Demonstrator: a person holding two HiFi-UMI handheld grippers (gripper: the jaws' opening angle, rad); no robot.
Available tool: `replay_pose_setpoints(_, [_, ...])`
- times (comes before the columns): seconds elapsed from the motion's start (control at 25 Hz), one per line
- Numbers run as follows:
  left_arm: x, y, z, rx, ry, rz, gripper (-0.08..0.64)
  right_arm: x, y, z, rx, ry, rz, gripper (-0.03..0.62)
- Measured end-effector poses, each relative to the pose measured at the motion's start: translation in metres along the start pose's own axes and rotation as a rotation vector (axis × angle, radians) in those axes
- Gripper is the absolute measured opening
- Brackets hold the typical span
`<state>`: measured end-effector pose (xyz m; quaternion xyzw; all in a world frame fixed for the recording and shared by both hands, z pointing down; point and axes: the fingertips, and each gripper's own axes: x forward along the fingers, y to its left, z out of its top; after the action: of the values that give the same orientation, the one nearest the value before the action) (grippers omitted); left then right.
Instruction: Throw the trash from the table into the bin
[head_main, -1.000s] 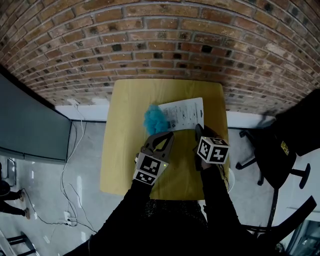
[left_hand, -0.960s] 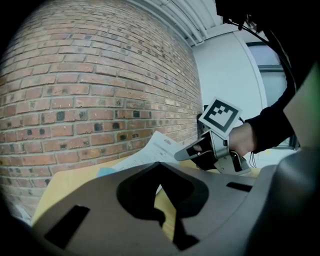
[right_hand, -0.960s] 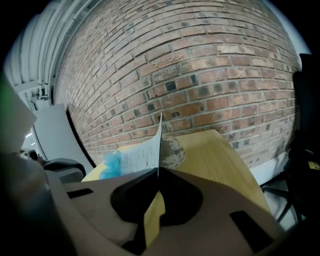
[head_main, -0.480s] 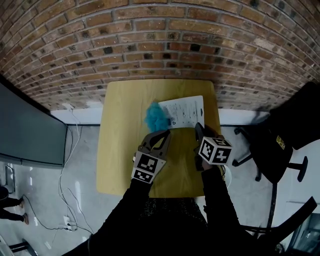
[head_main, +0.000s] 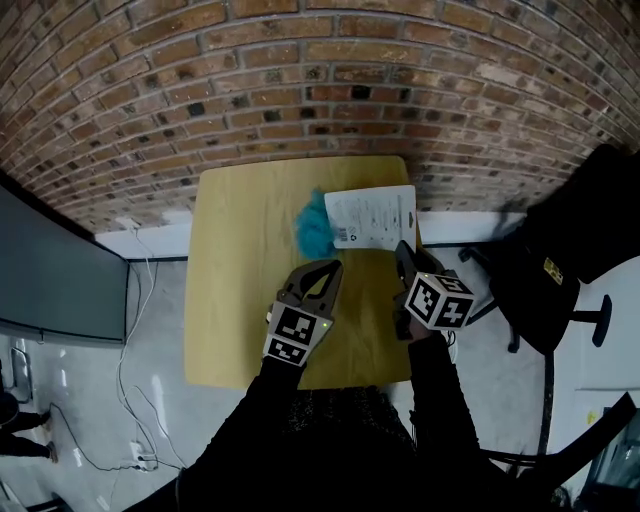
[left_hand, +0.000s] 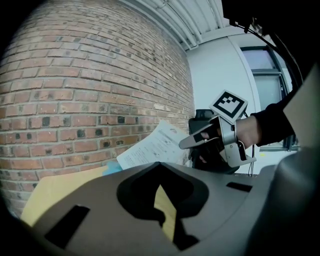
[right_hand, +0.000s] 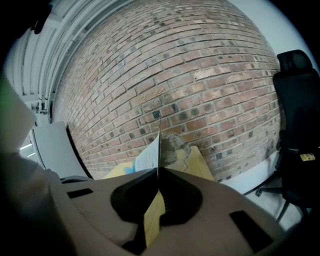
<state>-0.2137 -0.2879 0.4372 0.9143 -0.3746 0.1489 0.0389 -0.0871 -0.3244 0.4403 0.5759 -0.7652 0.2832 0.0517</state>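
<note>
A printed white paper sheet (head_main: 372, 215) hangs off the far right part of the yellow table (head_main: 240, 290), and my right gripper (head_main: 402, 252) is shut on its near edge. In the right gripper view the sheet (right_hand: 150, 154) stands edge-on out of the closed jaws (right_hand: 158, 171). A fluffy blue clump (head_main: 312, 226) lies on the table just left of the sheet. My left gripper (head_main: 334, 268) hovers over the table's near middle, jaws together with nothing in them. Its own view shows the paper (left_hand: 152, 147) in the air and the right gripper (left_hand: 184, 144) holding it.
A brick wall (head_main: 320, 90) runs behind the table. A black office chair (head_main: 560, 270) stands to the right of it, close to the right arm. A dark grey panel (head_main: 50, 280) and loose cables (head_main: 130, 380) are on the floor at the left.
The right gripper has risen and shifted right with the paper, lifting the sheet off the tabletop. The left gripper has drifted a little. The blue clump stays put.
</note>
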Motion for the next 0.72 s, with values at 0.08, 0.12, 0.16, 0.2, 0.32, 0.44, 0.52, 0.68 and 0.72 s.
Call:
replay_pose_setpoints(0.08, [0.002,-0.008,0.004,0.006,-0.004,-0.005,0.005,-0.009,-0.006,0.004,0.008,-0.014,-0.001,0.011])
replay_pose_setpoints(0.12, [0.003,-0.012,0.006,0.010,-0.006,-0.008,0.005,-0.014,-0.008,0.006,0.012,-0.021,-0.001,0.011])
replay_pose_setpoints(0.16, [0.004,-0.016,0.008,0.013,-0.008,-0.012,0.005,-0.019,-0.011,0.008,0.013,-0.026,-0.001,0.011])
replay_pose_setpoints(0.2, [0.005,-0.020,0.010,0.016,-0.010,-0.017,0.005,-0.024,-0.013,0.010,0.012,-0.032,-0.003,0.011])
replay_pose_setpoints(0.32, [0.009,-0.032,0.016,0.025,-0.017,-0.029,0.005,-0.037,-0.022,0.016,0.003,-0.045,-0.014,0.011])
replay_pose_setpoints(0.44, [0.014,-0.047,0.021,0.034,-0.023,-0.043,0.005,-0.051,-0.034,0.017,0.004,-0.051,-0.028,0.011])
replay_pose_setpoints(0.52, [0.017,-0.057,0.024,0.040,-0.027,-0.055,0.005,-0.062,-0.043,0.017,0.007,-0.055,-0.040,0.011])
replay_pose_setpoints(0.68, [0.024,-0.079,0.029,0.048,-0.031,-0.075,0.005,-0.082,-0.061,0.017,0.016,-0.066,-0.059,0.011])
replay_pose_setpoints(0.72, [0.025,-0.085,0.030,0.048,-0.032,-0.078,0.005,-0.087,-0.065,0.017,0.018,-0.068,-0.063,0.011])
